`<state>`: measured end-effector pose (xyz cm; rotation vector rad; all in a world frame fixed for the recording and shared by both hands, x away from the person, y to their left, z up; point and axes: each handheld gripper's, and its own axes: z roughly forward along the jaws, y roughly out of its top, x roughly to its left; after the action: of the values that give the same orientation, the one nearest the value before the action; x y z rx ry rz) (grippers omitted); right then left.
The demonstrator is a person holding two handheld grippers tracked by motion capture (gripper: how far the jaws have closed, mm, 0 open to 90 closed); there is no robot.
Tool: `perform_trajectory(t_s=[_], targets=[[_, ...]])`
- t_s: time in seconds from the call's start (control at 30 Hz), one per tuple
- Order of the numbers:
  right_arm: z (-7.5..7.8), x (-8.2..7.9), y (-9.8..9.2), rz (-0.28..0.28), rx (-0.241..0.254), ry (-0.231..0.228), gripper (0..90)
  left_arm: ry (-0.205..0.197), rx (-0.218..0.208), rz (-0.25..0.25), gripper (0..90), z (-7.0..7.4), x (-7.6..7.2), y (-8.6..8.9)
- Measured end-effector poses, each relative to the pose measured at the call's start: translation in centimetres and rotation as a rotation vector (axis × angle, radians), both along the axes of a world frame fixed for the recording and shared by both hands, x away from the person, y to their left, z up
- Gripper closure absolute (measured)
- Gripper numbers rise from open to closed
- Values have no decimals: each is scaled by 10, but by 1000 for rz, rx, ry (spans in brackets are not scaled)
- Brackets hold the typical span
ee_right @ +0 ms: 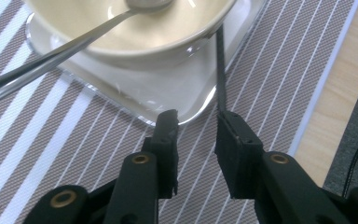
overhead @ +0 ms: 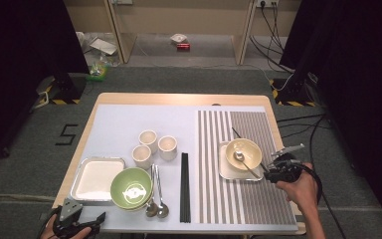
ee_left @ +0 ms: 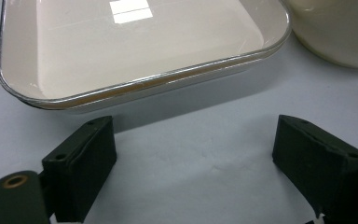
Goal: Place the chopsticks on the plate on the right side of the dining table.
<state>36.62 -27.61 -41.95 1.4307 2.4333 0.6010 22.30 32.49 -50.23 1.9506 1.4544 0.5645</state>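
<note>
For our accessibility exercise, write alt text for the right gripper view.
The right tongs stand open and empty over a striped placemat, just short of a clear tray holding a cream bowl with a metal spoon; a thin black stick leans beside the bowl.

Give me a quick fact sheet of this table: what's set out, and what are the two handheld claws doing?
Right side: cream bowl with a spoon in it, on a clear square plate, striped placemat
Middle: three cups, black chopsticks, two spoons
Left side: green bowl, white tray
Right gripper: jaws apart, nothing between them, beside the plate's corner
Left gripper: open, facing the tray
</note>
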Motion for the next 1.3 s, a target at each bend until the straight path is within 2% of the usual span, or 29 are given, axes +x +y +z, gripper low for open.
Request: perform_trajectory(t_s=[0.17,0.23,0.6,0.73,0.9,1.03,1.3], targets=[[-4,-17,3,-8,49,9,623,0,0,0,121,0,0,0],[-5,-23,4,-10,67,-1,613,0,-1,0,121,0,0,0],[-6,-57,26,-1,97,-10,504,0,1,2,121,0,0,0],[-8,-64,37,21,86,11,496,-1,-2,0,121,0,0,0],[-12,-68,53,62,83,15,496,-2,-4,-2,121,0,0,0],[-17,-67,63,69,89,35,496,-5,-9,0,121,-1,-1,0],[-20,-64,84,103,88,34,494,-4,-4,-2,121,0,0,0]])
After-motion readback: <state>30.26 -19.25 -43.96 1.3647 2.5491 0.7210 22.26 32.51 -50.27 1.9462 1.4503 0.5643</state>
